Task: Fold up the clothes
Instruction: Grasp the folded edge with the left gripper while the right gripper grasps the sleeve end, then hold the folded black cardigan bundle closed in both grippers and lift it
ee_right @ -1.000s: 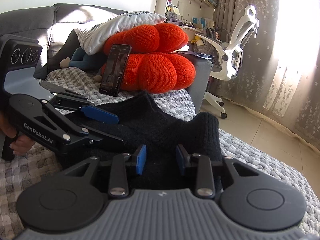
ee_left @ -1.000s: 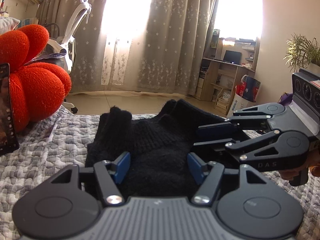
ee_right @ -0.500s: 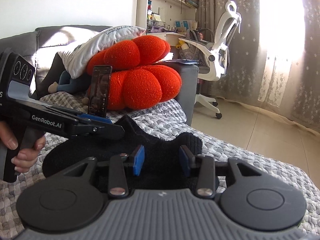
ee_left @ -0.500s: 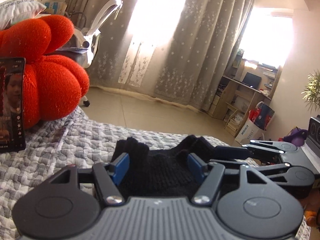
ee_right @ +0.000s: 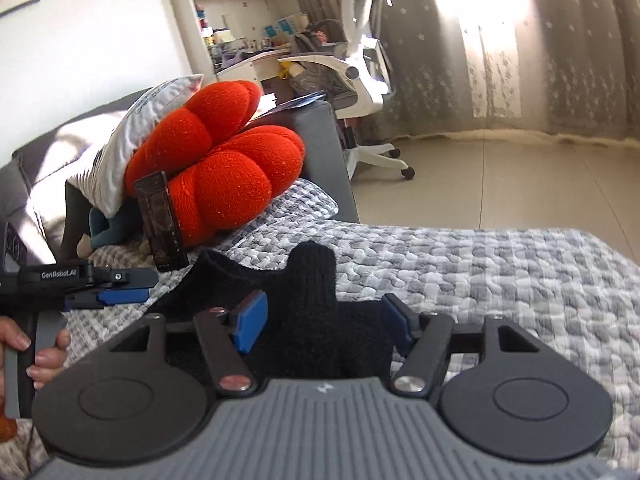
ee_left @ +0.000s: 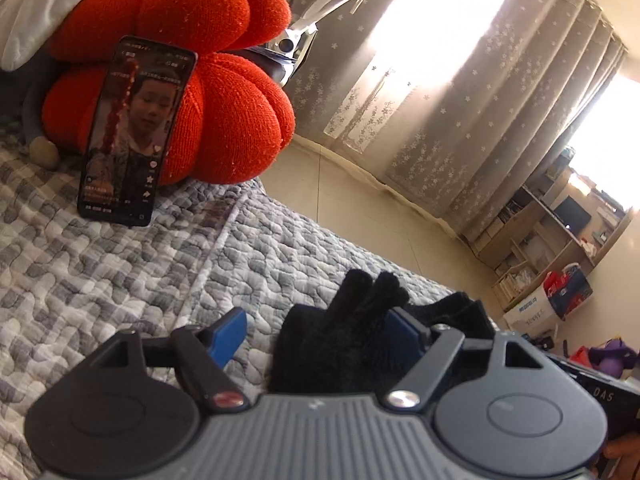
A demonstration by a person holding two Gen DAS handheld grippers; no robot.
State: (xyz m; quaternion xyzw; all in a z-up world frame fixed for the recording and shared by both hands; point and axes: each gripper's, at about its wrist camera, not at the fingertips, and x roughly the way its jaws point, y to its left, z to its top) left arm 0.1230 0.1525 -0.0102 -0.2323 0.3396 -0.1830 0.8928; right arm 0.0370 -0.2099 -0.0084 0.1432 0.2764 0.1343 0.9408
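Note:
A black knit garment lies bunched on the grey quilted cover. My left gripper is open; the garment's edge lies between its blue pads, against the right pad. In the right wrist view the same garment sits between the spread pads of my right gripper, which is open. The left gripper shows at the left of that view, held by a hand, beside the garment's left edge.
A phone with a lit screen leans on a red pumpkin cushion at the back. A white pillow lies behind it. A white office chair, curtains and bare floor lie beyond the cover's edge.
Both grippers have lifted and swung left. The garment, spread wide a second ago, now sits bunched close to the pads. The right gripper's jaws have widened. The phone and cushion came into the left view.

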